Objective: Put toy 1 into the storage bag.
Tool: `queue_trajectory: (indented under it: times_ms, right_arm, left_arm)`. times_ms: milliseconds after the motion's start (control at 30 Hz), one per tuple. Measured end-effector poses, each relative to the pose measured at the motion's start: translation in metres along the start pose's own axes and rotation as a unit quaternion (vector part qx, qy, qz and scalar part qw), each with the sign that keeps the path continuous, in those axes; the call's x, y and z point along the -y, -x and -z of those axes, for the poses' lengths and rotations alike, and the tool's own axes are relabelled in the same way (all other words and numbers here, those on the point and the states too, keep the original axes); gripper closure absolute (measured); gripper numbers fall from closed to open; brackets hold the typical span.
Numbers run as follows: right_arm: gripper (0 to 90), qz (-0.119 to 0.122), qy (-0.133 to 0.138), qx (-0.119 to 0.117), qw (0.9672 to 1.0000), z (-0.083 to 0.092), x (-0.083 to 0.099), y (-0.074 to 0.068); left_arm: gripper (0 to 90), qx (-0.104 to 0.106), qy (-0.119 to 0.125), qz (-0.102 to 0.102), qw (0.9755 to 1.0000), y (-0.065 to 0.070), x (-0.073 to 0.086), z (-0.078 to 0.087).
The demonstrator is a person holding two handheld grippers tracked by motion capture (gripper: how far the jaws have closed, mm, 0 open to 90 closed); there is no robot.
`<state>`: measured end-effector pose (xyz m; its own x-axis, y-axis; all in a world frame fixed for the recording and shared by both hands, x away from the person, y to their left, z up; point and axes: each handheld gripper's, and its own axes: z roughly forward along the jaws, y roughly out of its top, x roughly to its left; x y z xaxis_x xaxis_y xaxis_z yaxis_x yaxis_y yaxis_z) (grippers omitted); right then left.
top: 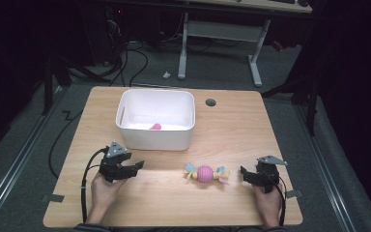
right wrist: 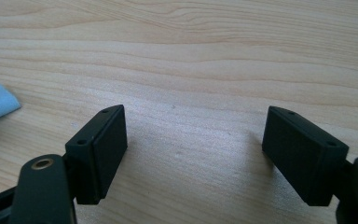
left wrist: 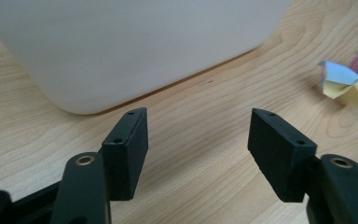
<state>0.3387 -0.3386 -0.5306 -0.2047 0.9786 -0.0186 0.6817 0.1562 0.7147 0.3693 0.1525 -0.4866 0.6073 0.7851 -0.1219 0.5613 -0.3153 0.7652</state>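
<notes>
On the wooden table (top: 251, 121) sits a white bin (top: 155, 121), the landmark: a small pink item (top: 155, 126) lies inside it. Pink ball toy w/ fabric tails (top: 206, 173) lies on the table just front-right of bin. Left gripper (top: 136, 166) is front-left of bin, jaws approx. half open, nothing between. Right gripper (top: 244, 174), further right past the toy, jaws wide apart, empty.

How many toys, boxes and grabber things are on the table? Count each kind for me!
Toys: 2, the pink knitted ball toy with pastel fabric ends on the wooden table and a small pink thing inside the box.
Boxes: 1, the white plastic box.
Grippers: 2, the left gripper and the right gripper, both with jaws open and empty.
Total: 5
</notes>
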Motion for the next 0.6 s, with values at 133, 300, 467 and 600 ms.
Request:
queue_trajectory:
  times_ms: [133,300,467,600]
  right_arm:
    - [21.8,0.000,0.000,0.000,1.0000,0.000,0.000,0.000]
    - [21.8,0.000,0.000,0.000,1.0000,0.000,0.000,0.000]
    - [21.8,0.000,0.000,0.000,1.0000,0.000,0.000,0.000]
    - [21.8,0.000,0.000,0.001,1.0000,0.000,0.000,0.000]
  left_arm:
    - [38.6,0.000,-0.001,0.009,1.0000,-0.002,0.006,-0.009]
    - [38.4,-0.005,-0.011,0.007,0.9999,-0.002,0.010,-0.018]
    - [37.7,-0.014,-0.022,-0.001,0.9997,-0.002,0.011,-0.025]
    - [37.4,-0.014,-0.021,0.007,0.9997,-0.003,0.015,-0.030]
